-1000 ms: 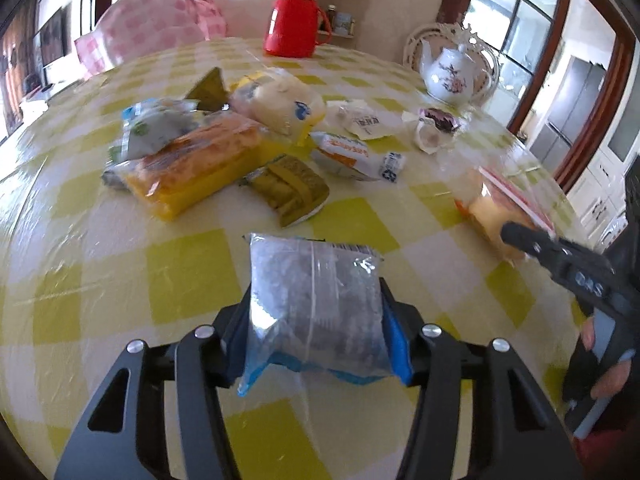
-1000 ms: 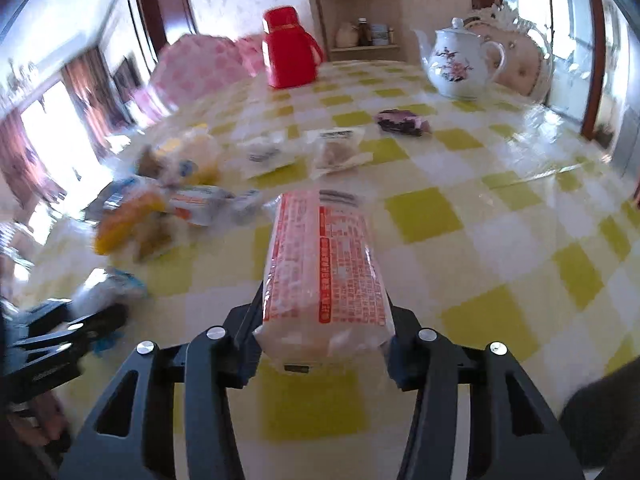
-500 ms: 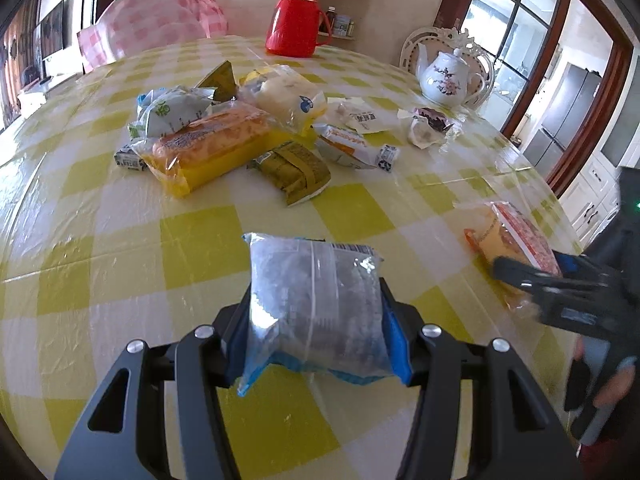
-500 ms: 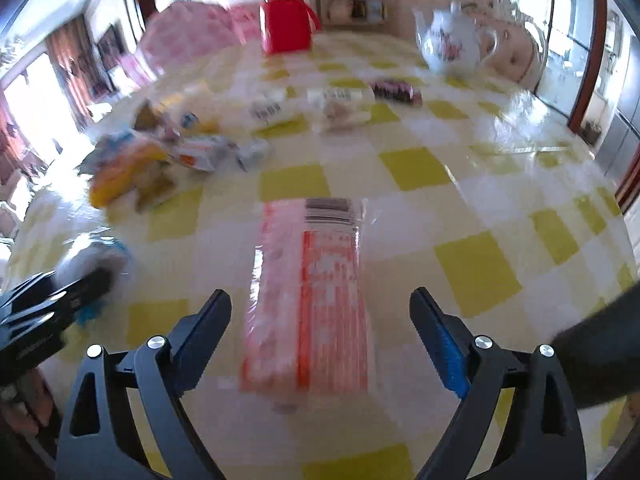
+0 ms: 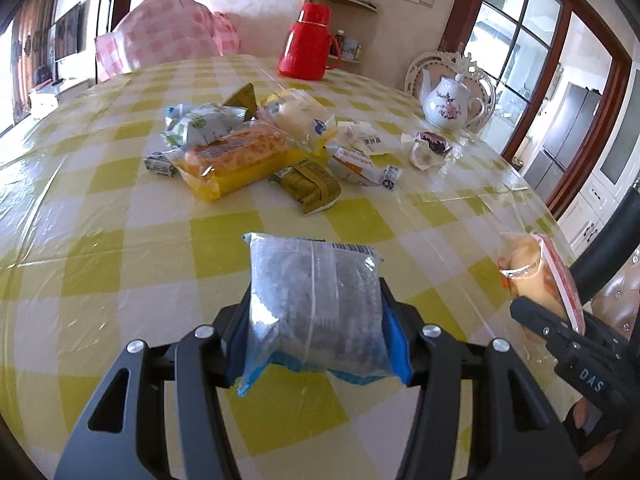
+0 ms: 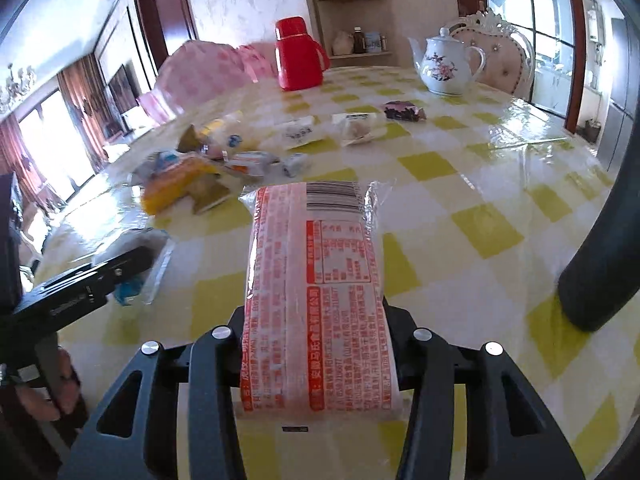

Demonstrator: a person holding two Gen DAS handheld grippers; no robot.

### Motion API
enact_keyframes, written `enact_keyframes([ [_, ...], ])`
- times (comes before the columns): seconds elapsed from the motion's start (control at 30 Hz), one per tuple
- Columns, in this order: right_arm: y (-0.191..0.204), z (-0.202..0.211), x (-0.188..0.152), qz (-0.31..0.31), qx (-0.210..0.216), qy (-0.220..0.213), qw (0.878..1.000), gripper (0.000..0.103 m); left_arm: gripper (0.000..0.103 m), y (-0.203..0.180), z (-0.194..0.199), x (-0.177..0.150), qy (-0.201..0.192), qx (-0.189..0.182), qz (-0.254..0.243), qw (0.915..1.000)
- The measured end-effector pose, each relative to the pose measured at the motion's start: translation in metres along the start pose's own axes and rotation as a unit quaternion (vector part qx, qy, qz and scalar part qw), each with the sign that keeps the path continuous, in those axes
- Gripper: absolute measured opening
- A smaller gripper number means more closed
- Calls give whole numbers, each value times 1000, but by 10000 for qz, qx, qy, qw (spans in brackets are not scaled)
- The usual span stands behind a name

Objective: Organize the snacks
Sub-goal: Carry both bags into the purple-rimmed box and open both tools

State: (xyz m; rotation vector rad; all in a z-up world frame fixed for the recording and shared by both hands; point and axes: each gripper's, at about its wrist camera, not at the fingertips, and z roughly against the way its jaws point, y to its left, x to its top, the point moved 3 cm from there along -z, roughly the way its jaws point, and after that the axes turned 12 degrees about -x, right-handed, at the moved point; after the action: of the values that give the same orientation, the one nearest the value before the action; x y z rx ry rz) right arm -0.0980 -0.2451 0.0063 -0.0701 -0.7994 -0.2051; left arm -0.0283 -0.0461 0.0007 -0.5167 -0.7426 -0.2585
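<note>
Here both tools are loaded. The left hand-held gripper [image 5: 316, 320] is clamped on a clear plastic packet with a blue bottom edge and dark contents [image 5: 314, 304], held low over the round surface covered in yellow-and-white checked cloth [image 5: 96, 264]. The right hand-held gripper [image 6: 314, 344] is clamped on a long white packet printed in orange-red with a barcode at its far end [image 6: 316, 280], also just above the cloth; whether either packet touches the cloth, I cannot tell.

Farther back lies the loose heap of snack packets [image 5: 256, 152], with a few single wrapped pieces to its right, then a red thermos jug [image 5: 306, 42] and a white flowered teapot [image 5: 450, 102].

The step in hand looks like carrying two picked snacks to their sorting spots. The next move likely calls for setting each packet flat in a free patch near the front edge, well apart from the heap, then parting the fingers cleanly so the thin film does not drag
</note>
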Motion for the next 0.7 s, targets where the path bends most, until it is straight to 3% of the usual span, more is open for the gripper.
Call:
enact_keyframes([
  [0.33,21,22,-14,2,344,-101,9994,46,55,0,41,-25,-271,-7,191,9994],
  [0.7,48,34,-29,179,647,-34,9977,46,55,9,91,-42,-305,443,89,9985],
])
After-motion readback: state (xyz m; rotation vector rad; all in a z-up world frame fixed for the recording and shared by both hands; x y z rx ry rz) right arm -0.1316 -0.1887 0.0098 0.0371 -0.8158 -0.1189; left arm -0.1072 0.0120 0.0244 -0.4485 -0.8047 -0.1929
